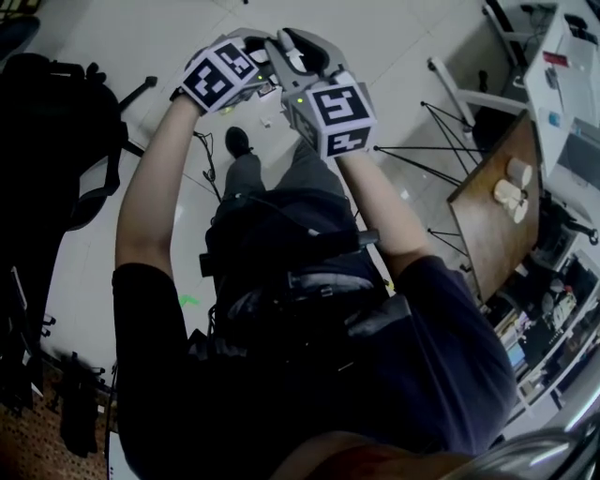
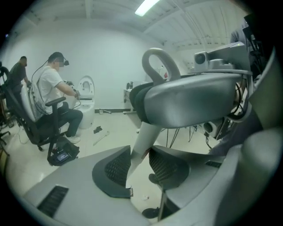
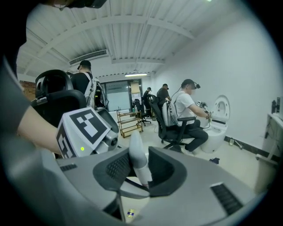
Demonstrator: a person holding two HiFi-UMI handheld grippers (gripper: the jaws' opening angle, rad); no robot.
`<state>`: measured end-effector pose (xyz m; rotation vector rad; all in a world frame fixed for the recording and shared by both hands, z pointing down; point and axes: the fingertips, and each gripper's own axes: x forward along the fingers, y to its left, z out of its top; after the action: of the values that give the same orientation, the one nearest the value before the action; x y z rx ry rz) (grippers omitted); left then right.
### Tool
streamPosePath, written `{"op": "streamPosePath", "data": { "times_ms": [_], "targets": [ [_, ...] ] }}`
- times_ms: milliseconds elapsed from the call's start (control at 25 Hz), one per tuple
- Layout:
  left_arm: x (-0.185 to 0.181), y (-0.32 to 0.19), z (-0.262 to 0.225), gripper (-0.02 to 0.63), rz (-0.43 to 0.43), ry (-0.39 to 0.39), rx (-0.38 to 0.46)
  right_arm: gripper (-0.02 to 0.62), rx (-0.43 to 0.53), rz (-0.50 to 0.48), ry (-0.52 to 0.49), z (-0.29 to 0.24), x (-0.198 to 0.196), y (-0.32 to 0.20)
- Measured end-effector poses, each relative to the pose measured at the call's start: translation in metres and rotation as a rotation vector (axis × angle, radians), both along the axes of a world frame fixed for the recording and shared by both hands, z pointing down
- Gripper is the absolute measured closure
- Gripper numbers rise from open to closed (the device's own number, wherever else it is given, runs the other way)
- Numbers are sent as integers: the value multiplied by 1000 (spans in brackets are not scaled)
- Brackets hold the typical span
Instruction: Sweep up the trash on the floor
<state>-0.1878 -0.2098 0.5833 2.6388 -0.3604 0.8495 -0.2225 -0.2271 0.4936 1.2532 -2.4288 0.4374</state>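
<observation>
High in front of my chest, both tools meet on one pale handle [image 2: 140, 145]. I take it to be the sweeping tool's, though its lower end shows in no view. My left hand-held gripper [image 2: 138, 167] is clamped on the shaft, which slants down between its ribbed pads. My right hand-held gripper [image 3: 135, 170] is closed round the rounded top end. The two grips sit just beside each other, marker cubes nearly touching.

That closeness is my main worry. With both holds bunched at the top, I'd judge the long end below has a lot of leverage over me. On the first stroke it could swing wide or twist in the pads. The shaft looks smooth, so it might also slide down through the left jaws.

What I'm after is a small pale scrap [image 1: 265, 122] on the floor [image 1: 122, 28], lying near my shoe [image 1: 237, 141]. A step forward could kick it away or flatten it. A fast stroke could flick something that light off across the tiles.
</observation>
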Motion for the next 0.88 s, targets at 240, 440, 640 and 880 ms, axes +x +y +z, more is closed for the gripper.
{"op": "streamPosePath", "data": {
  "times_ms": [240, 440, 640, 880],
  "targets": [
    [13, -3, -37, 463, -115, 149, -54, 476, 72, -101, 24, -39, 7, 2],
    [30, 4, -100, 465, -41, 100, 95, 477, 142, -268, -104, -102, 13, 16],
    [40, -3, -155, 465, -29, 38, 250, 477, 153, -412, -257, -158, 23, 11],
    [35, 2, -186, 465, -162, 82, 271, 476, 97, -682, -361, -184, 24, 25]
  ]
}}
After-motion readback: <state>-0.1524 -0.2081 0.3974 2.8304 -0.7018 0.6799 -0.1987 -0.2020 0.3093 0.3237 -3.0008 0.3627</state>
